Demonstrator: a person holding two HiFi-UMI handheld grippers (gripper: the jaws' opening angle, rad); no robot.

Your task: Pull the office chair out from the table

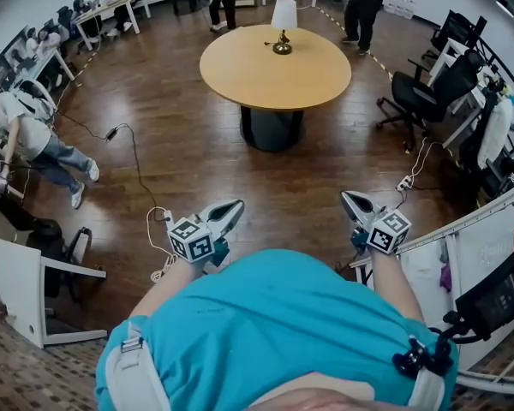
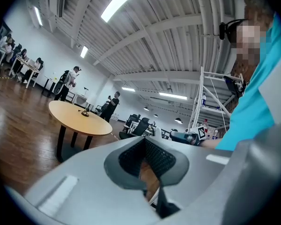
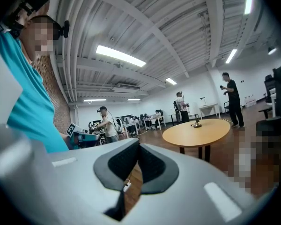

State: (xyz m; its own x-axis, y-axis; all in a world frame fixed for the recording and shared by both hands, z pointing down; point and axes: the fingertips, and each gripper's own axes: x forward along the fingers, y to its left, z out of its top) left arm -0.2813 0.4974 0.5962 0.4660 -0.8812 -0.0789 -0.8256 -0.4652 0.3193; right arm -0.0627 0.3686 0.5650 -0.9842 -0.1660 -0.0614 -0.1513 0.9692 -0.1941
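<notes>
A black office chair (image 1: pixel 421 94) stands at the right, beside a white desk (image 1: pixel 450 54), far from both grippers. It also shows at the right edge of the right gripper view as a dark chair (image 3: pixel 275 108). In the head view my left gripper (image 1: pixel 234 207) and right gripper (image 1: pixel 348 198) are held close in front of the person's body, pointing level across the wooden floor. Both are shut with nothing between the jaws. The left gripper (image 2: pixel 144 142) and the right gripper (image 3: pixel 138 147) each show their dark pads closed together.
A round wooden table (image 1: pixel 240 75) with a small lamp (image 1: pixel 283 22) stands mid-room ahead. Cables and a power strip (image 1: pixel 164 219) lie on the floor near my left. A person (image 1: pixel 30 139) bends at the left; others (image 1: pixel 364 7) stand at the back. A white desk edge (image 1: pixel 484 221) runs along the right.
</notes>
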